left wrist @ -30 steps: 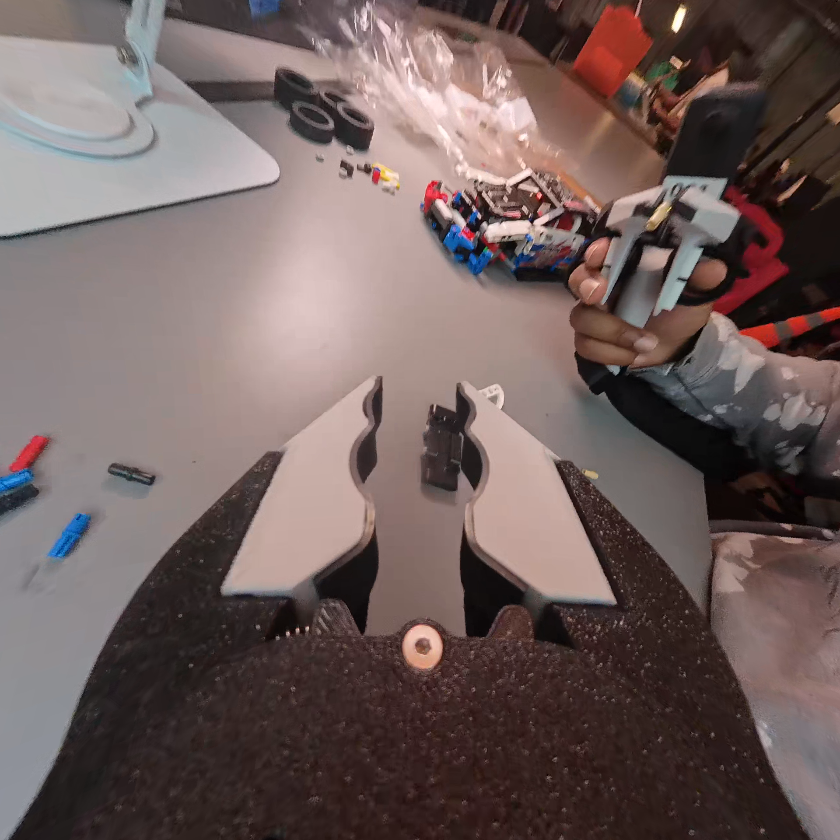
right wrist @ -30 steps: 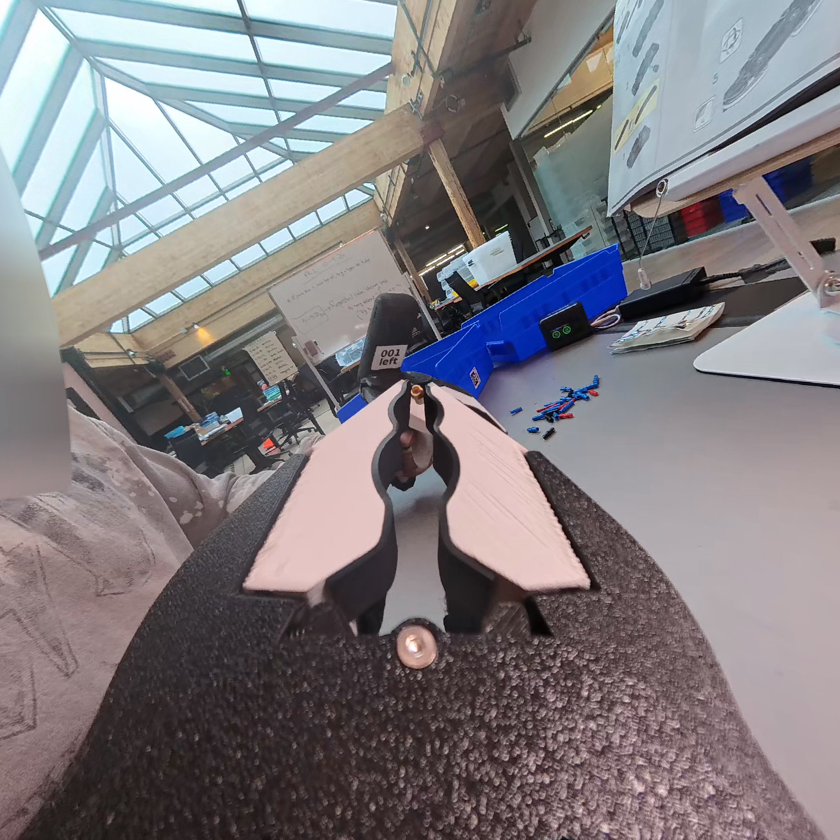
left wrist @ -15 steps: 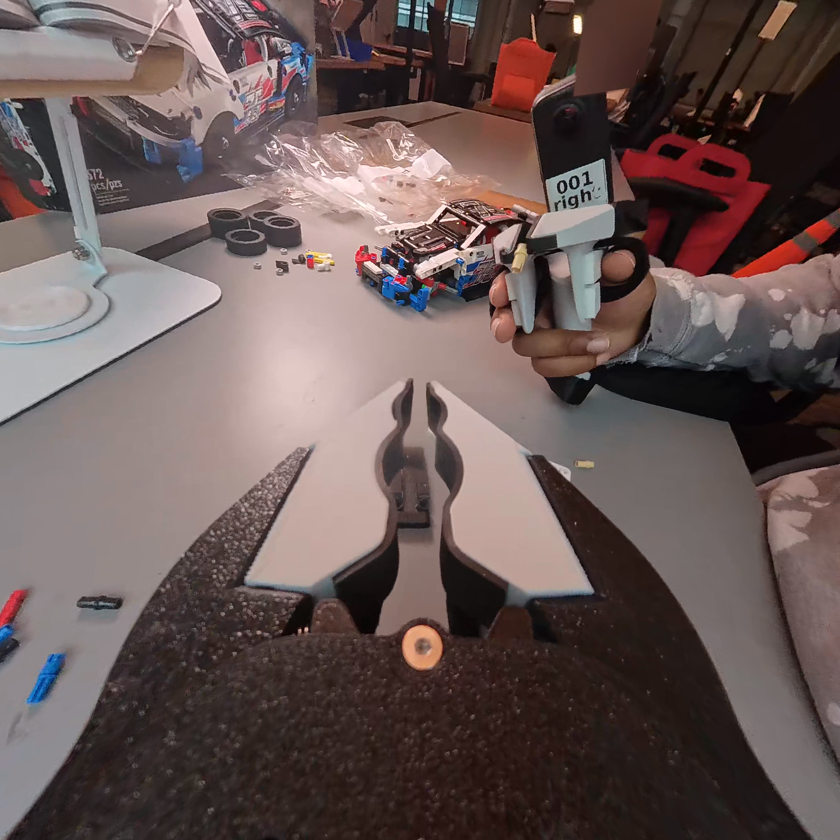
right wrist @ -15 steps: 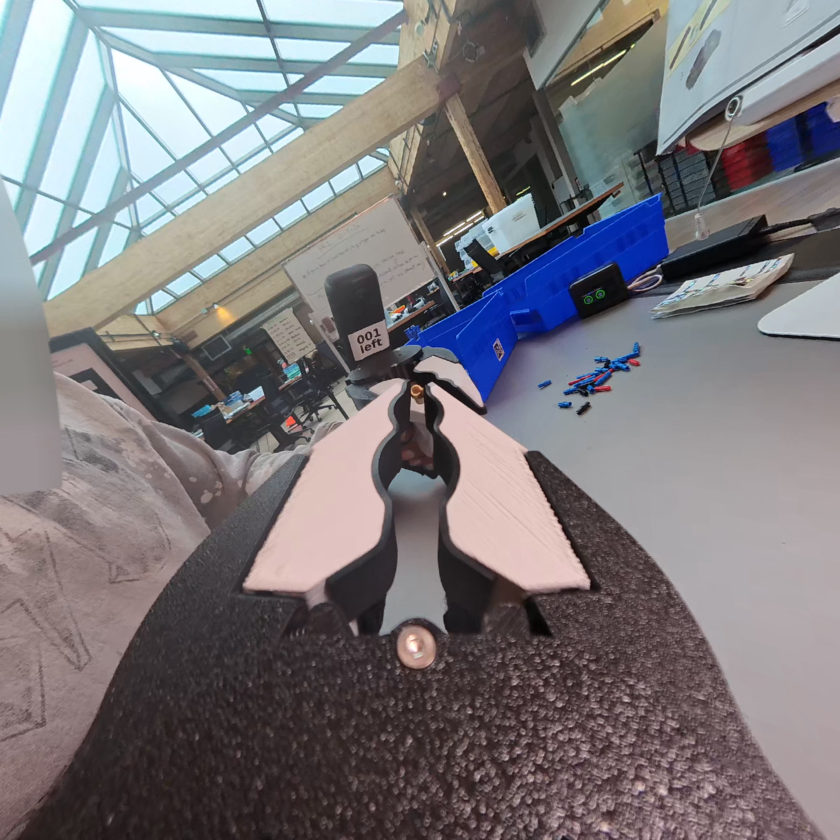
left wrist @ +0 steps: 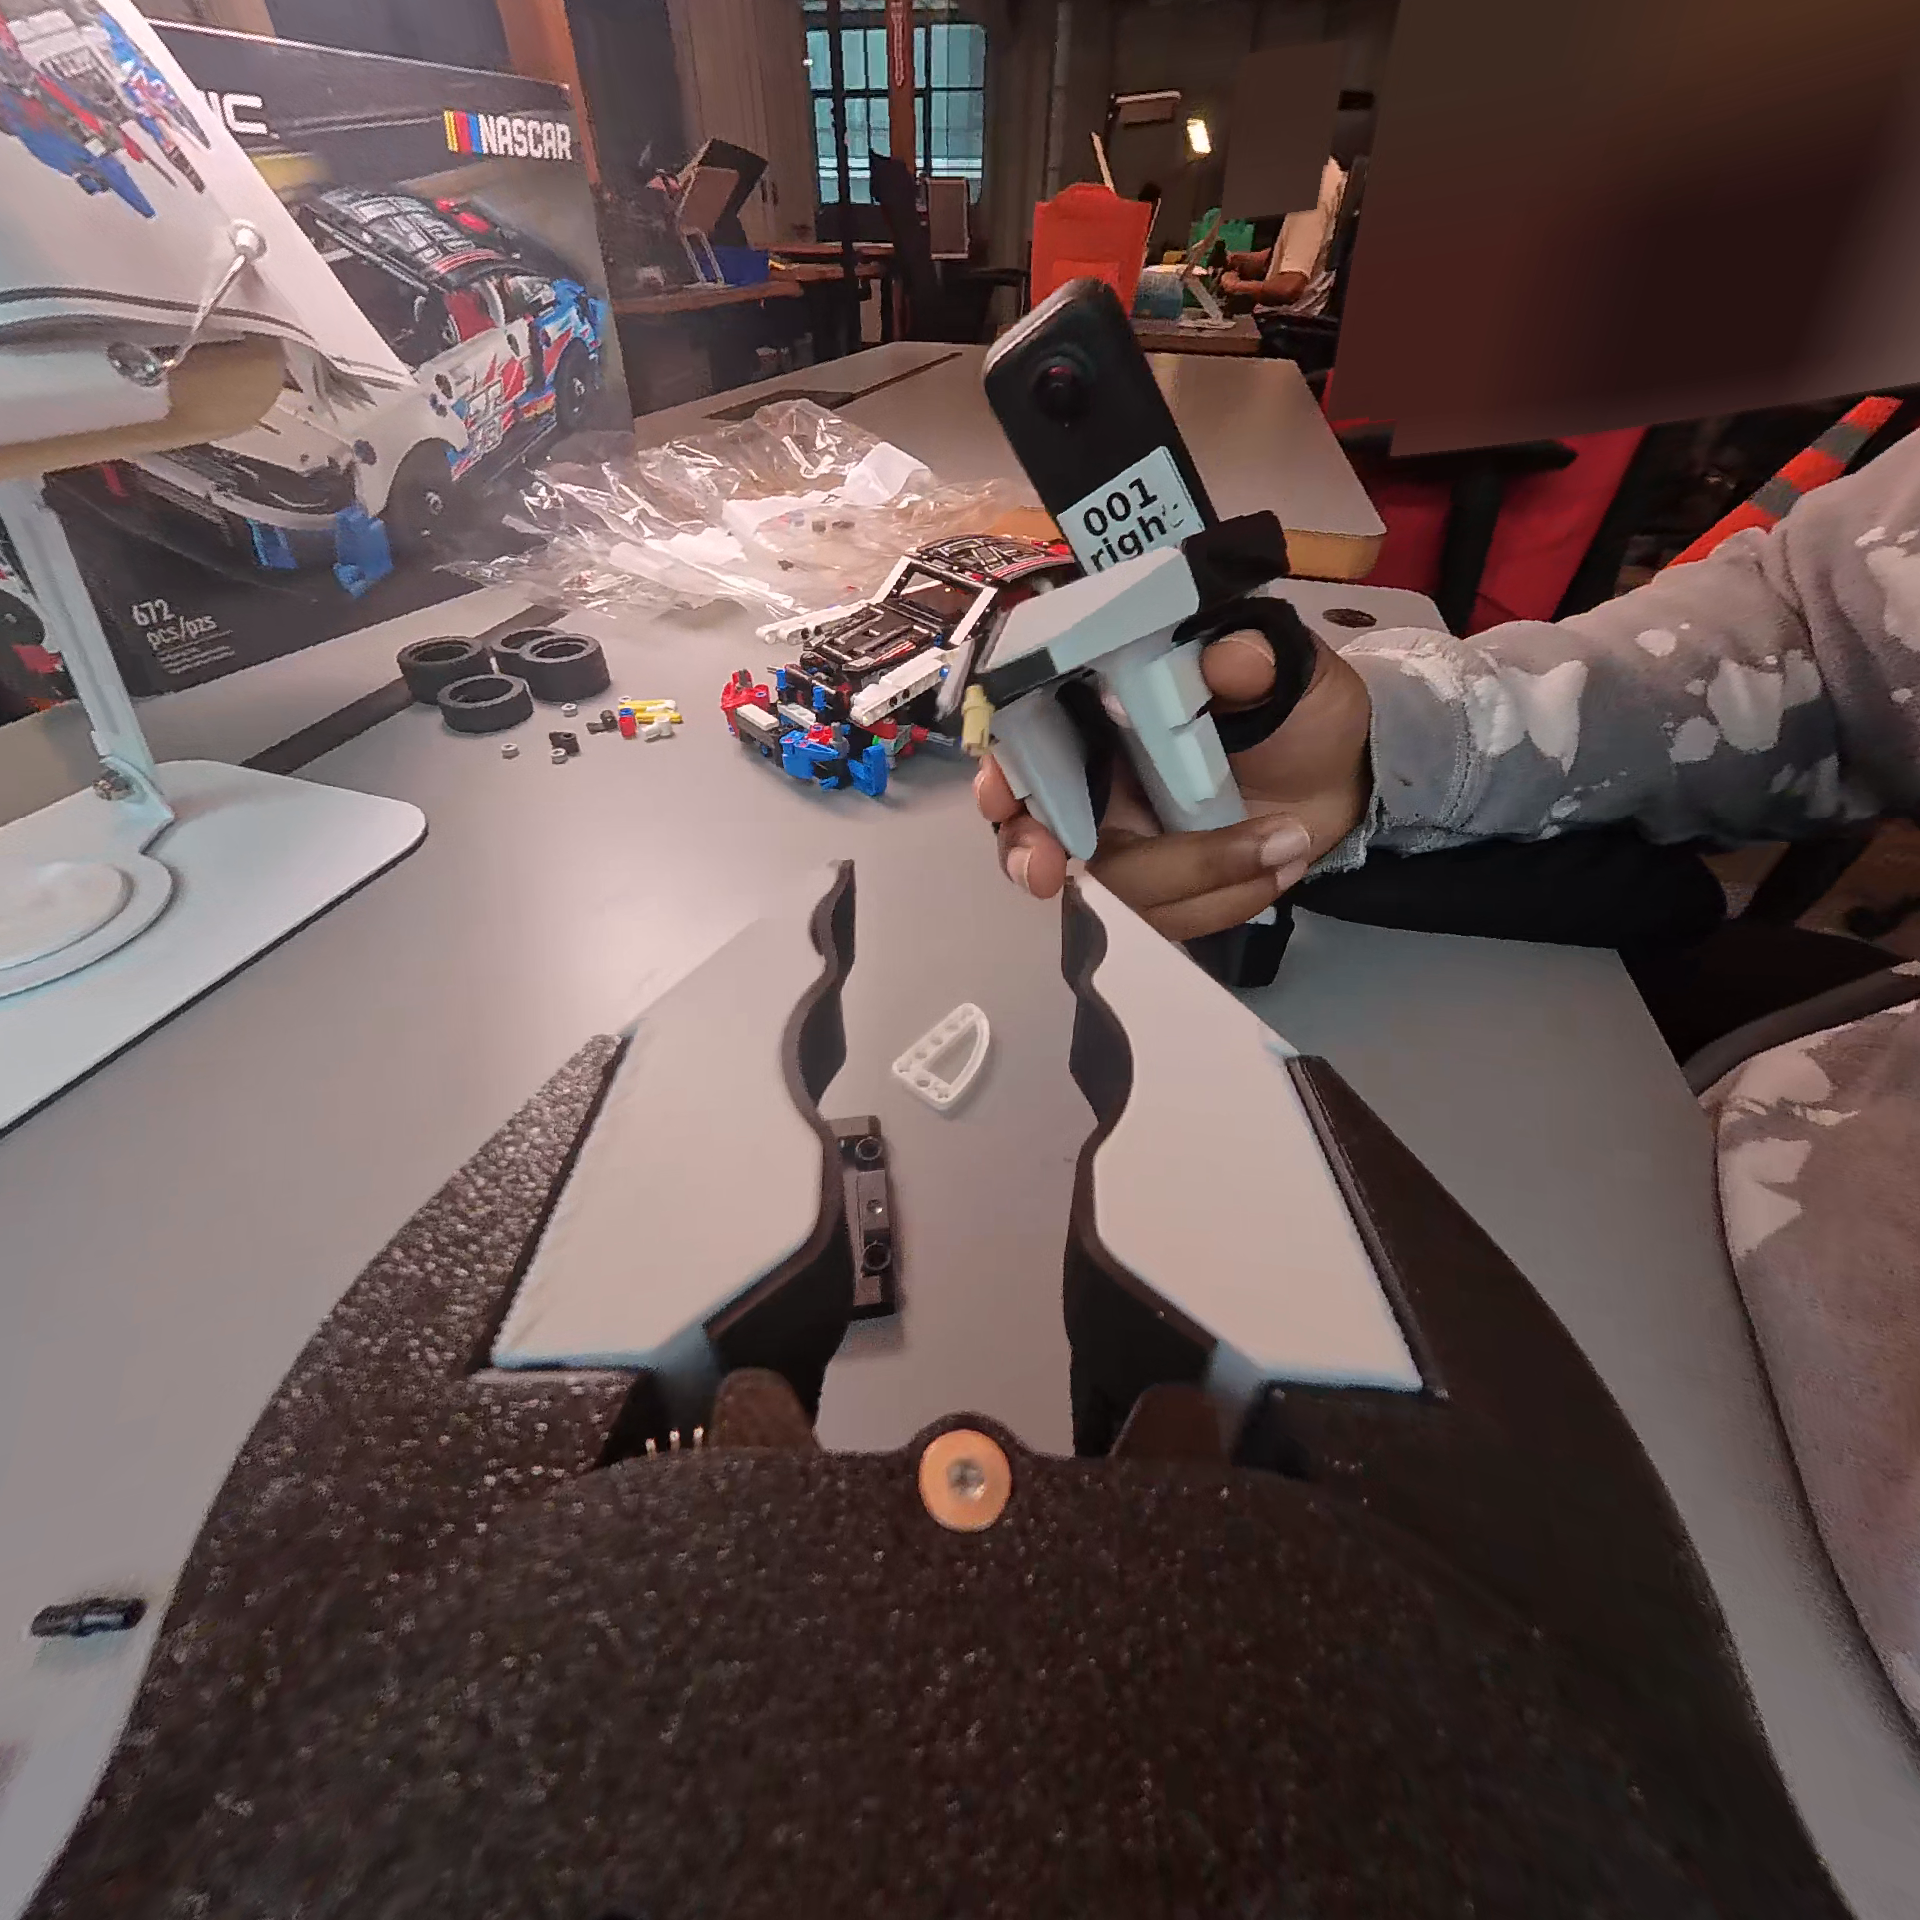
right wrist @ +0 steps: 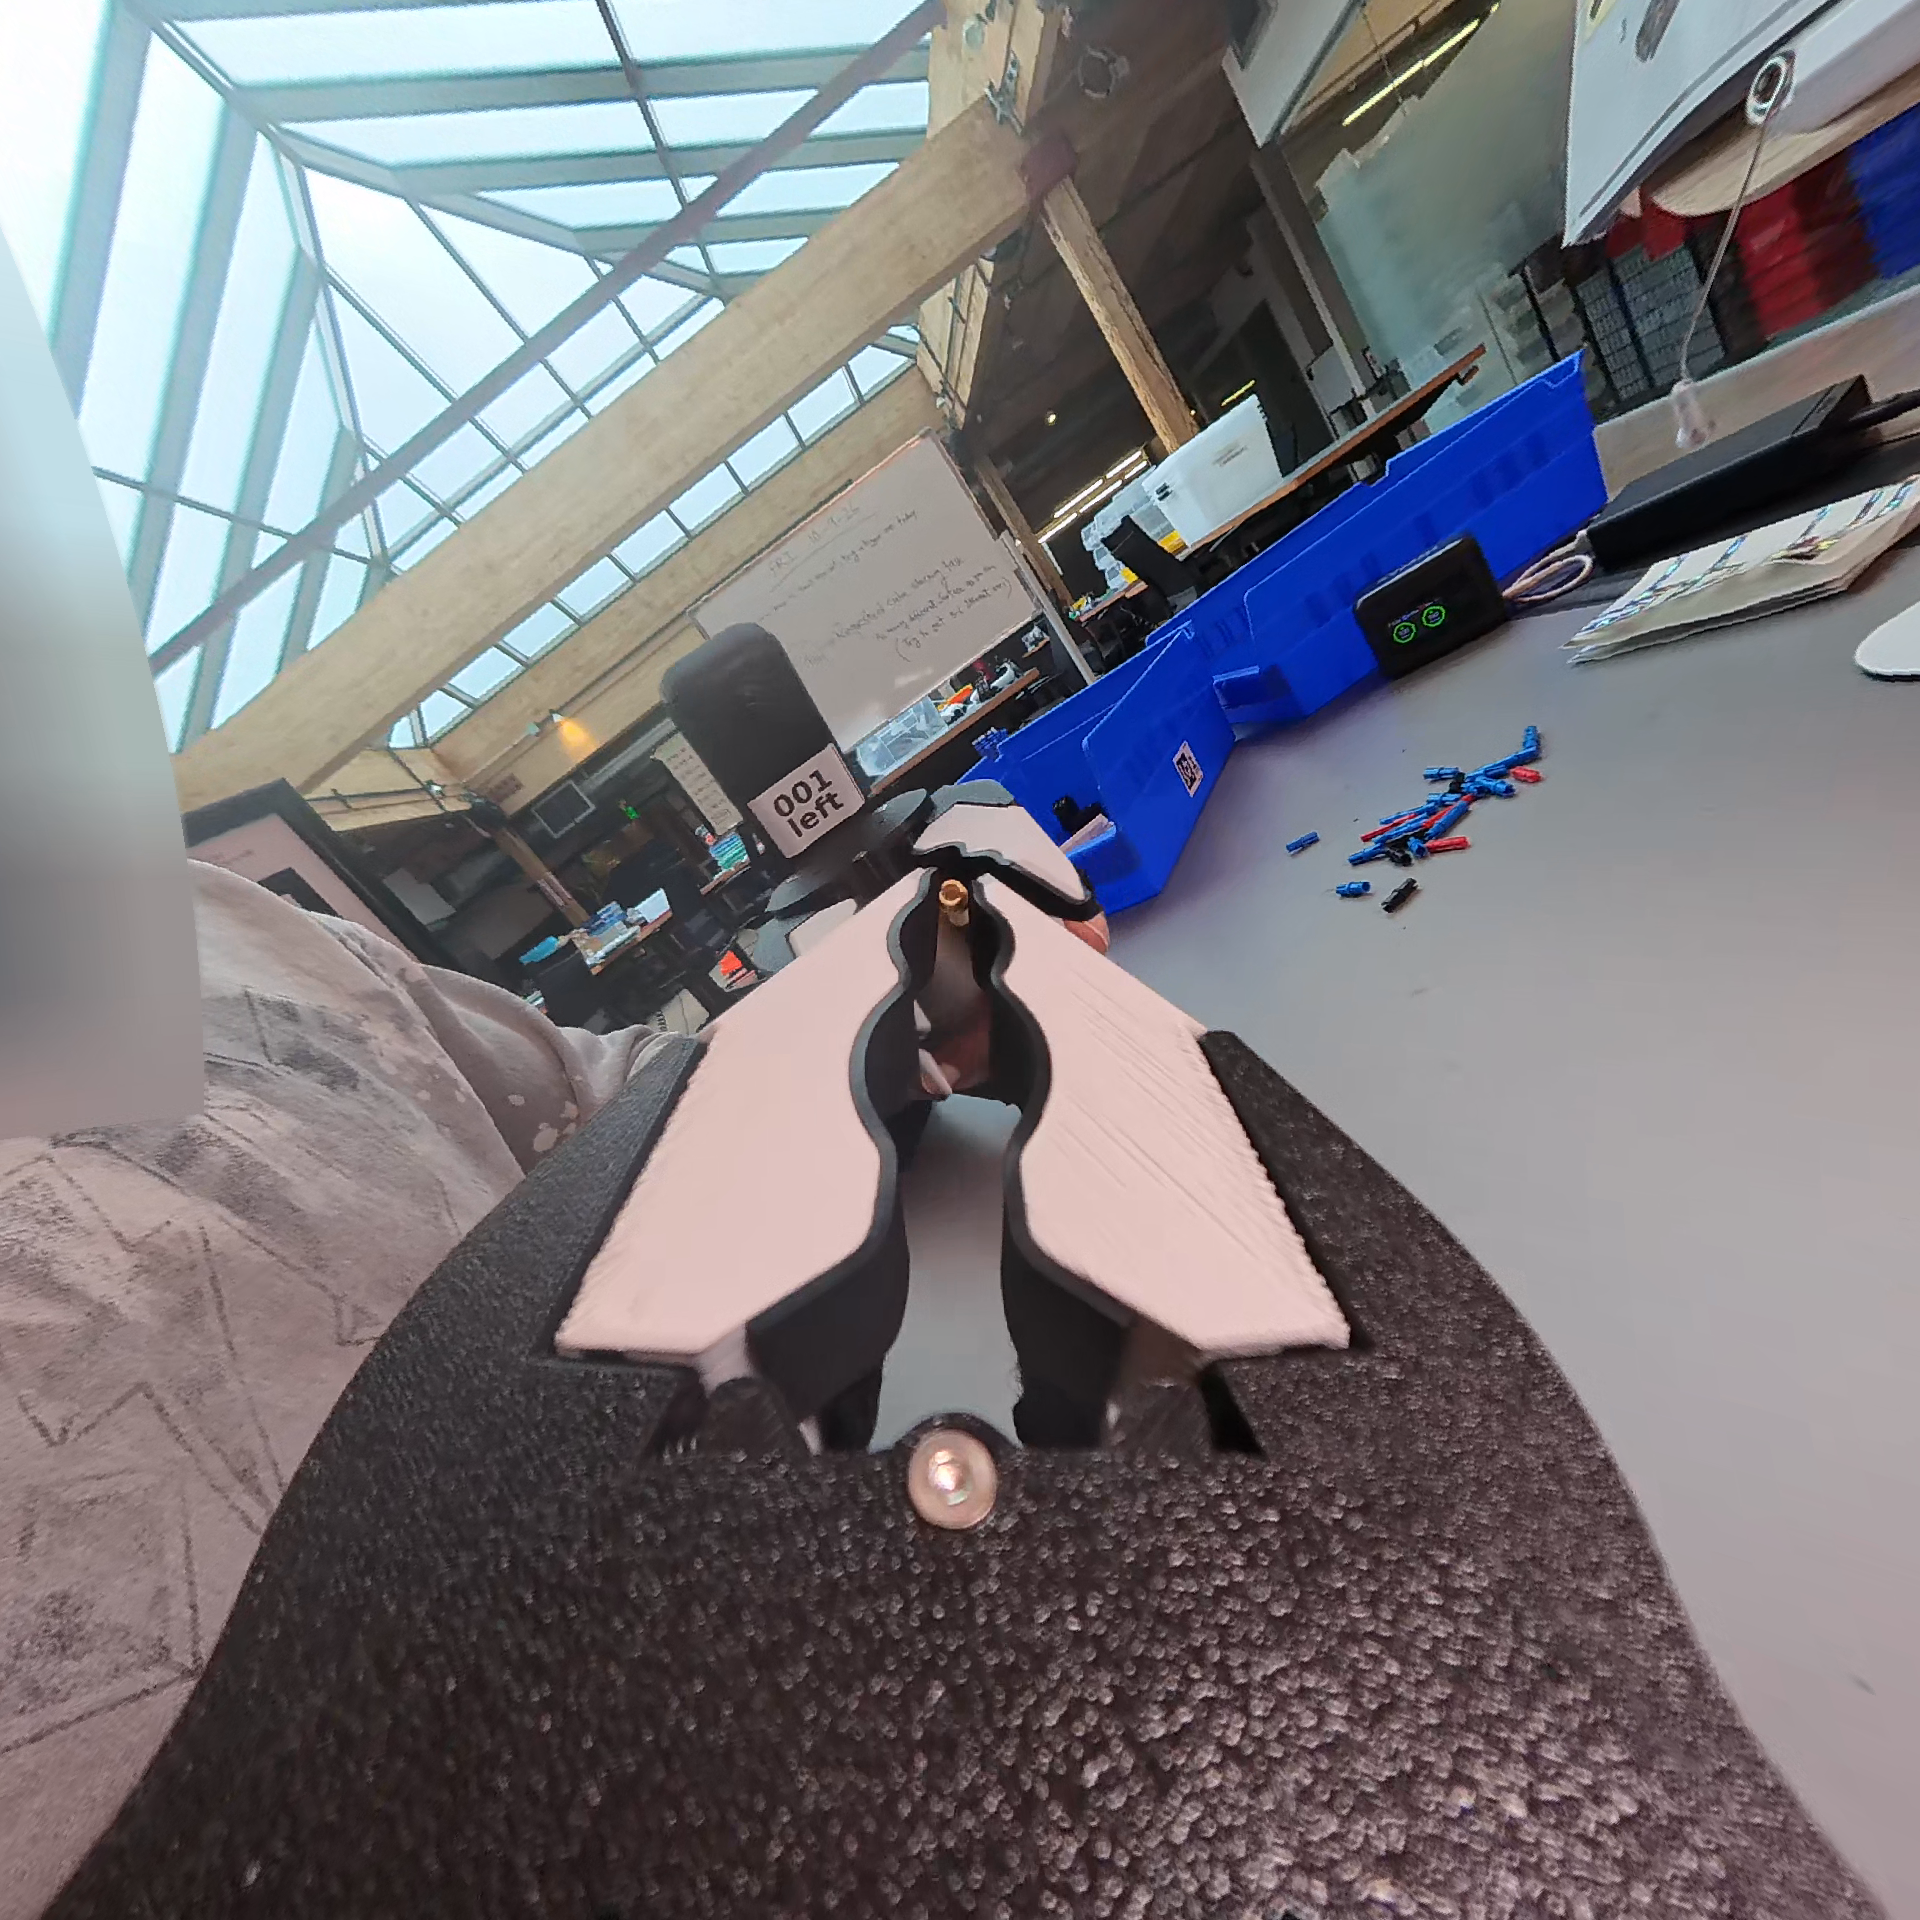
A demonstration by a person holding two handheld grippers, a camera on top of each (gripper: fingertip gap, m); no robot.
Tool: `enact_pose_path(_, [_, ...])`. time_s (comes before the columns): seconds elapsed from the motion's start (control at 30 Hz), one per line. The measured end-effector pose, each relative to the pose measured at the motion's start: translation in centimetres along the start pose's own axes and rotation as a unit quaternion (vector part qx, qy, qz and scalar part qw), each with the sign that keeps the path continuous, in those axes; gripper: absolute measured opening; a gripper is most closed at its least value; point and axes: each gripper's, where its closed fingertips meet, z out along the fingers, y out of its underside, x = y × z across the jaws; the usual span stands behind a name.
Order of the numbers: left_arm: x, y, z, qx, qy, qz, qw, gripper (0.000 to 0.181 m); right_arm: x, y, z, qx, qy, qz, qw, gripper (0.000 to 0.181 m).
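My left gripper (left wrist: 956, 914) hung open, a black brick (left wrist: 871, 1226) lying loose on the grey table (left wrist: 520, 1039) by its left finger, a white piece (left wrist: 943, 1055) just beyond. My right gripper (right wrist: 951, 899) was clenched on a small tan peg (right wrist: 952, 896); I judged a slackened grip could drop it. Farther off sat a part-built toy car (left wrist: 883, 675), four black tyres (left wrist: 504, 670), clear bags (left wrist: 727, 509), and a workshop under a glass roof (right wrist: 416, 260).

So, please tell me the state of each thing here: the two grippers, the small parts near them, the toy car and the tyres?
left gripper: open, empty, above the table
black brick: flat on the table, between the open fingers
white frame piece: flat, untouched
right gripper: shut on tan pin
toy car: partly built
tyres: loose, unmounted
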Motion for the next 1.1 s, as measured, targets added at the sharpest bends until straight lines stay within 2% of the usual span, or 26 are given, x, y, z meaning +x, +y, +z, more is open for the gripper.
enact_pose_path(0.17, [0.7, -0.7, 0.8, 0.01, -0.01, 0.005, 1.0, 0.024, -0.2, 1.0, 0.9, -0.016, -0.011, 0.01, 1.0, 0.004])
enact_pose_path(0.43, [0.3, -1.5, -0.2, 0.02, -0.032, 0.039, 0.999, 0.0, 0.3, 1.6, 0.9, -0.029, -0.001, 0.014, 0.999, 0.004])
enact_pose_path(0.5, [0.4, -1.2, 0.0, 0.008, -0.033, 0.049, 0.998, 0.0, 0.4, 1.7, 0.9, -0.032, 0.003, 0.015, 0.999, 0.004])
enact_pose_path(0.6, [0.7, -1.2, 0.1, 0.006, -0.032, 0.059, 0.998, 0.013, 0.2, 1.8, 1.0, -0.037, -0.005, 0.015, 0.999, 0.004])
enact_pose_path(1.1, [0.2, -0.3, 0.3, -0.034, -0.058, 0.093, 0.993, 0.003, 0.5, 2.1, 0.9, -0.047, 0.013, 0.013, 0.999, 0.004])
